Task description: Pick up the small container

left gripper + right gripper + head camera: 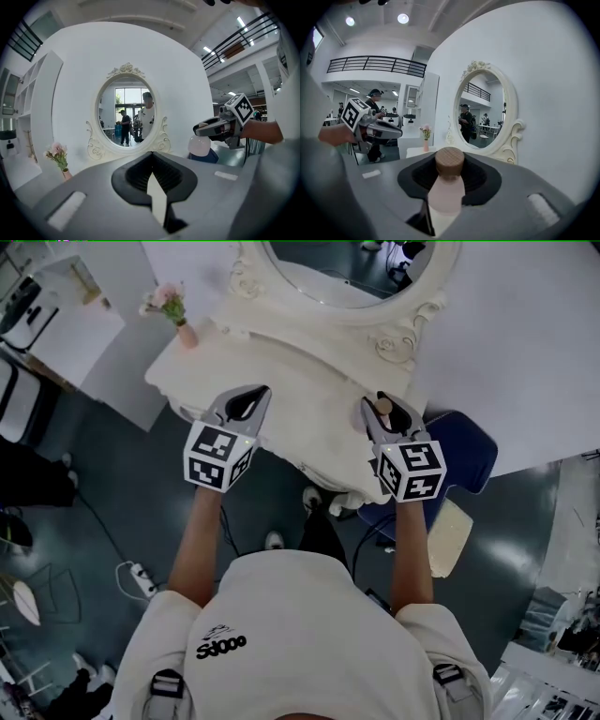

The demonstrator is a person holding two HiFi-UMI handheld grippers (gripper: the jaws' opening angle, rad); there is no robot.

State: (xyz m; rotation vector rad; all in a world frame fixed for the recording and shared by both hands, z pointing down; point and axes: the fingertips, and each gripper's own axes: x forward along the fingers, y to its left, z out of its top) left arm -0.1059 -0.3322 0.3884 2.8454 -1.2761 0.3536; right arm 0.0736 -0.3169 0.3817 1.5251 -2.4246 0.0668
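Your R gripper (450,174) is part-open & clamped on the small pink container w/ wooden cap (445,199), apparently lifted clear of the white vanity table (281,381), so pickup looks done; L gripper (152,161) is closed, empty.

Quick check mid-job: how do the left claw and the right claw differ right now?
The left claw has nothing between its jaws, while the right claw grips the small container, a pink bottle with a wooden cap. The left claw's jaws meet at the tips, but the right claw's are held apart by the bottle. Both point toward the oval mirror.
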